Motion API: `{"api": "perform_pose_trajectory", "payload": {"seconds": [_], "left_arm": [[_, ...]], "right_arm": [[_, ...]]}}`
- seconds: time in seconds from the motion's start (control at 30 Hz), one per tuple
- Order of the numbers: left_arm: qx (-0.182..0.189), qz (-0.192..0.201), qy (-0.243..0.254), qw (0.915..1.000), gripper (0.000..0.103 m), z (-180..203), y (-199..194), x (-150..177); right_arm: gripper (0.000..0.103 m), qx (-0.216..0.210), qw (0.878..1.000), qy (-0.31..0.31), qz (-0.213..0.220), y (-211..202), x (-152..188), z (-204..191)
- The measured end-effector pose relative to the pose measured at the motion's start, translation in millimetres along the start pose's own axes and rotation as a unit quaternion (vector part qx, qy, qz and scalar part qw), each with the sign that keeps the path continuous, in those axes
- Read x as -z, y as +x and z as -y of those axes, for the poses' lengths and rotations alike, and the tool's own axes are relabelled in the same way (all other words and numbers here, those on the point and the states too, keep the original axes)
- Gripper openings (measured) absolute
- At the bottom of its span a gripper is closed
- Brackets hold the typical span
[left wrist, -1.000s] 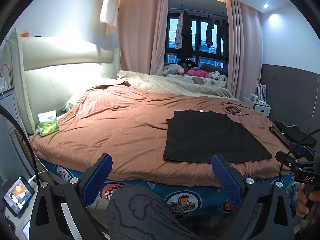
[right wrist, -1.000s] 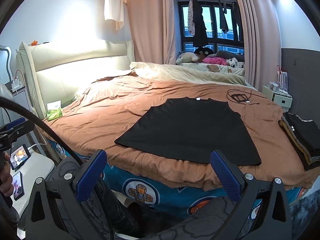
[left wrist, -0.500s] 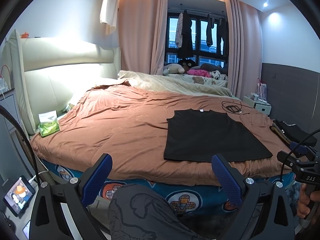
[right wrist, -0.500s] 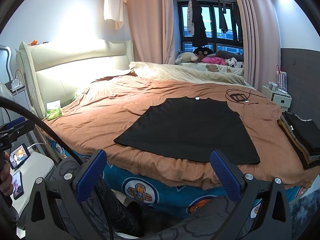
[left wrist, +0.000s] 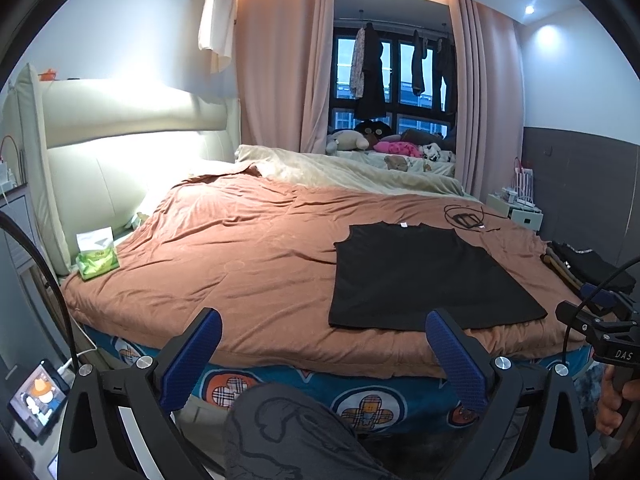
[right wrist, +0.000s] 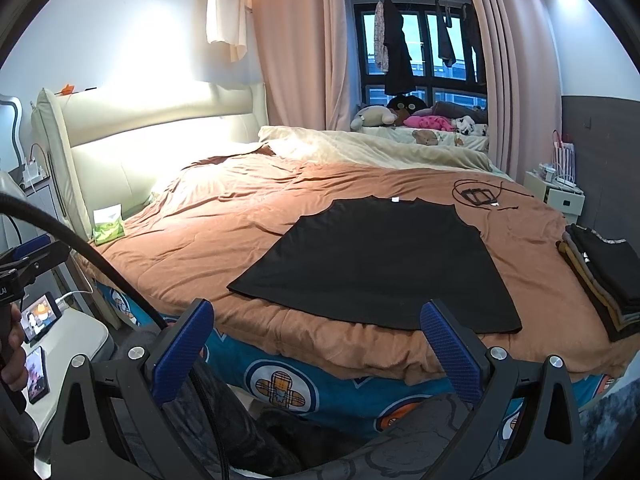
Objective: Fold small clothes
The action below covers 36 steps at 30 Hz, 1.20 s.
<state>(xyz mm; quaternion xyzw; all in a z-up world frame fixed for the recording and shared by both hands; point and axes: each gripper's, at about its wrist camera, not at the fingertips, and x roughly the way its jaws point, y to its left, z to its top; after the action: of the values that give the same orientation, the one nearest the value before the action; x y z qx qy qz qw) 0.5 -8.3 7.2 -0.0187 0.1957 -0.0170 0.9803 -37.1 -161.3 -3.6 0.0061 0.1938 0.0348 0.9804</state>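
Observation:
A black shirt [left wrist: 420,276] lies flat on the brown bed cover [left wrist: 248,256], sleeves folded in, collar away from me; in the right wrist view the black shirt [right wrist: 384,264] sits at centre on the bed cover [right wrist: 208,224]. My left gripper [left wrist: 322,340] is open and empty, held off the bed's near edge, left of the shirt's hem. My right gripper [right wrist: 316,332] is open and empty, just short of the hem. The right gripper also shows at the right edge of the left wrist view [left wrist: 604,320].
A stack of folded dark clothes [right wrist: 600,272] lies at the bed's right edge. A green tissue pack [left wrist: 96,256] sits at the left by the headboard. A black cable coil [right wrist: 476,194] lies beyond the shirt. A phone and tablet [right wrist: 40,320] rest on a side stool. My knee [left wrist: 288,432] is below.
Both grippers have hardly moved; the view has shifted very slightly. The shirt lies as before.

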Motion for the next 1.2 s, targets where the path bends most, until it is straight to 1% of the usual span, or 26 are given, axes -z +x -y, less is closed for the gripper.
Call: {"api": "perform_pose_trajectory", "payload": {"seconds": [0.2,0.37,0.47,0.63,0.7,0.83,0.9,1.0,1.07,1.13,1.2], "left_arm": [[-0.001,-0.008,0.006,0.9999,0.102,3.1,20.4,-5.6],[0.002,-0.017,0.007,0.9998,0.102,5.2,37.0,-8.1],[0.009,-0.029,0.008,0.9995,0.102,7.0,49.7,-10.2],[0.028,-0.051,0.009,0.9983,0.102,10.5,75.1,-12.4],[0.033,-0.061,0.005,0.9976,0.1,10.9,87.5,-12.7],[0.037,-0.08,-0.005,0.9961,0.091,9.9,109.8,-12.0],[0.04,-0.091,-0.009,0.995,0.089,9.4,122.4,-11.2],[0.045,-0.105,-0.016,0.9933,0.084,6.7,137.0,-9.3],[0.047,-0.115,-0.019,0.992,0.078,7.2,148.7,-7.7],[0.052,-0.127,-0.019,0.9904,0.075,7.4,161.5,-6.3],[0.056,-0.136,-0.017,0.989,0.072,10.1,174.7,-4.8]], "right_arm": [[0.103,-0.001,1.0,0.013,0.0,13.5,-2.3,9.9],[0.103,0.003,1.0,0.01,-0.007,27.8,-6.8,16.5],[0.103,0.005,1.0,0.023,-0.01,35.8,-8.8,23.8],[0.103,0.019,0.999,0.033,-0.025,53.2,-15.4,36.7],[0.103,0.023,0.999,0.036,-0.029,59.1,-18.0,40.9],[0.103,0.037,0.998,0.041,-0.039,72.7,-22.7,51.9],[0.103,0.042,0.997,0.048,-0.045,77.7,-22.9,56.2],[0.103,0.055,0.995,0.056,-0.056,85.3,-22.2,62.2],[0.103,0.064,0.994,0.063,-0.064,90.6,-21.8,68.2],[0.103,0.072,0.992,0.072,-0.07,94.5,-22.0,72.9],[0.101,0.081,0.991,0.078,-0.075,98.3,-23.7,76.4]]}}
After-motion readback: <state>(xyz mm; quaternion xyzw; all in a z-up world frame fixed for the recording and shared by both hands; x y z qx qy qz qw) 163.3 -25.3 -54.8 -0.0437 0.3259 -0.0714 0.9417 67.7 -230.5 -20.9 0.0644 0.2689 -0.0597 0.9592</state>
